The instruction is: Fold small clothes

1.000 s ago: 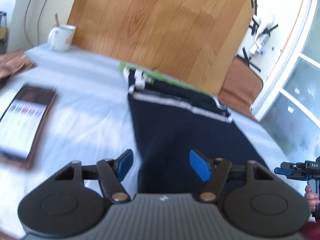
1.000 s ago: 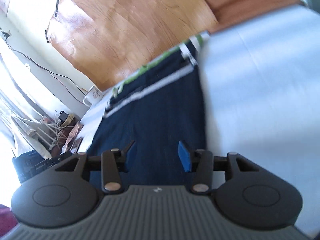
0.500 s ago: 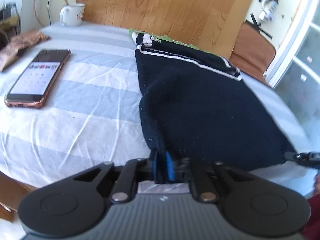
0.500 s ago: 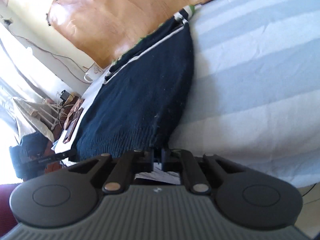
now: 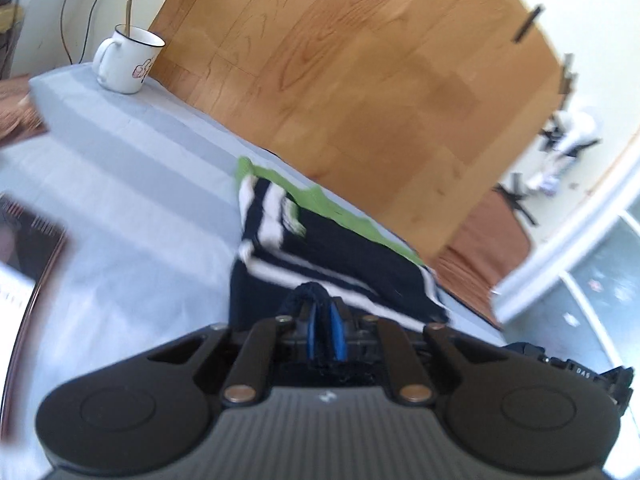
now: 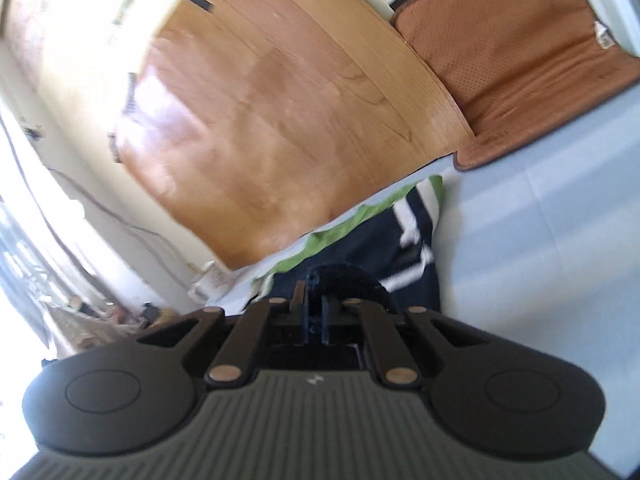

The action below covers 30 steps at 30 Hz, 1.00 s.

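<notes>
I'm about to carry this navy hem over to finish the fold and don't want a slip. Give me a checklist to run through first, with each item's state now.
1. Left hand-held gripper shut on the navy garment: ok.
2. Right hand-held gripper shut on the same garment: ok.
3. Far striped end lying on the bed sheet: ok.
4. Mug clear of the garment: ok.
5. Phone clear of the garment: ok.
6. Hem level between both grips: cannot tell.

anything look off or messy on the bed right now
Nothing stands out. Both the left gripper and right gripper pinch the navy garment, and the mug stands upright.
</notes>
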Tool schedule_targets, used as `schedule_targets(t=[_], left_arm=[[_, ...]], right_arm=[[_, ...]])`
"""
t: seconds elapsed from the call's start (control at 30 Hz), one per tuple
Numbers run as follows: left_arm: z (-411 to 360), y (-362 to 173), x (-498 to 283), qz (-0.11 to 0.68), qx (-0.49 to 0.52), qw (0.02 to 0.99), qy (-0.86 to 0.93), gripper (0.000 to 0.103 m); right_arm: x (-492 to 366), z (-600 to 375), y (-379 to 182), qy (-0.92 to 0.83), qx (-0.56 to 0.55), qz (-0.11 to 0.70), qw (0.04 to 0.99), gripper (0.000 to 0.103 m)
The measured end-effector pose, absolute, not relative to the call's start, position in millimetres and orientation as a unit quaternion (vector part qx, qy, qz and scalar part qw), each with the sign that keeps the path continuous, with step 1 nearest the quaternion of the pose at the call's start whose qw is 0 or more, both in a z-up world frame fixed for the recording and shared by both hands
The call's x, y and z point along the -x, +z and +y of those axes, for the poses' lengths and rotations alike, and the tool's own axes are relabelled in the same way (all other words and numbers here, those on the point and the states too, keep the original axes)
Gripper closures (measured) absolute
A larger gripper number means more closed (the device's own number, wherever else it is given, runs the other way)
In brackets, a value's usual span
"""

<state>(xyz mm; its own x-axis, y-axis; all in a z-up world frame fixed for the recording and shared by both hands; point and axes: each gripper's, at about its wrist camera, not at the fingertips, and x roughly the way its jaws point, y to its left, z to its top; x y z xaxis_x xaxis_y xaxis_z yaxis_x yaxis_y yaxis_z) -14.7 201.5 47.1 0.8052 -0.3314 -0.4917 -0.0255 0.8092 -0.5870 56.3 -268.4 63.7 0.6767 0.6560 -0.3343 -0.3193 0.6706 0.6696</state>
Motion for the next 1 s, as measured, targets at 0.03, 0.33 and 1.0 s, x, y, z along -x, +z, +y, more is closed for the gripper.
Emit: schedule_targets(t=[0.03,0.33,1.0], left_arm=[[201.2,43.7,-3.3,0.306,0.294,0.903,-0.072,0.091],[210.4,22.3,5.1,0.316,0.261,0.912,-0.021,0.051],[145.4,5.2,39.1,0.373,0.166,0.911,0.065,0.030]], right_arm=[[-73.9,-267.7,54.8,0.267,-0.301,0.294,0.867,0.092],[-78.1,-293.7,20.5,0.222,-0.300,0.323,0.870,0.051],[-2.8,-273.8,4.5,0.226,-0.277,0.366,0.859,0.043]])
